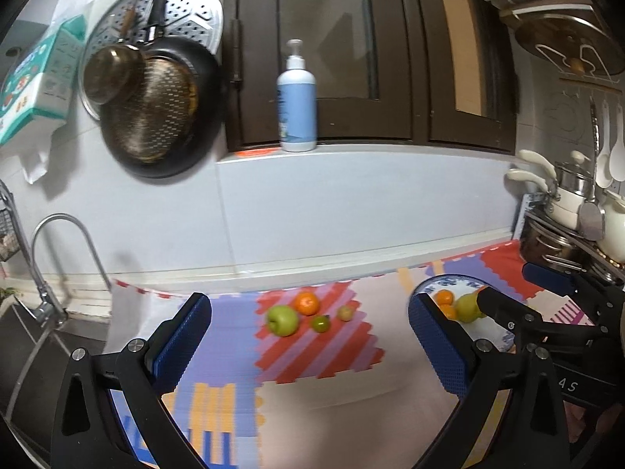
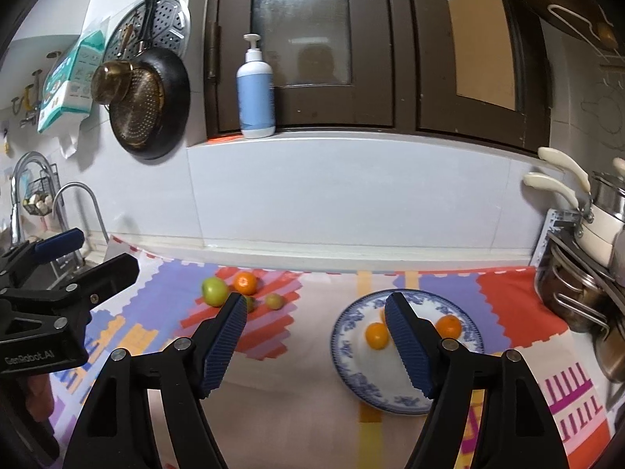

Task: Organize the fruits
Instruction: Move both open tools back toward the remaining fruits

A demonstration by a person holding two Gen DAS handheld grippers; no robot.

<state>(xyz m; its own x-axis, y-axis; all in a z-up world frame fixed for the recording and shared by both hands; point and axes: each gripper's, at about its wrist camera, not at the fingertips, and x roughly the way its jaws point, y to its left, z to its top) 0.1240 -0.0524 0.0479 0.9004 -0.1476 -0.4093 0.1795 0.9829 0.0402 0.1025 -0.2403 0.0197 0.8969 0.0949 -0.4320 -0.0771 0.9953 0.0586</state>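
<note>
On the patterned mat lie a green apple (image 1: 282, 319) (image 2: 214, 290), an orange (image 1: 306, 302) (image 2: 245, 282) and two small greenish fruits (image 1: 321, 323) (image 1: 344, 312). To their right, a blue-and-white plate (image 2: 343, 348) (image 1: 425, 287) holds oranges (image 2: 377, 335) (image 2: 449, 325) and, in the left wrist view, a yellow-green fruit (image 1: 466, 306). My left gripper (image 1: 308, 300) (image 2: 109, 250) hangs wide open in front of the loose fruits, holding nothing. My right gripper (image 2: 314, 299) (image 1: 504, 283) is open and empty, its right finger over the plate and hiding part of it.
A faucet (image 1: 58, 234) and sink are at the left end of the counter. A rack of pots (image 2: 578, 297) stands at the right edge. A pump bottle (image 1: 297, 105) sits on the window ledge, and pans (image 1: 156, 105) hang on the wall.
</note>
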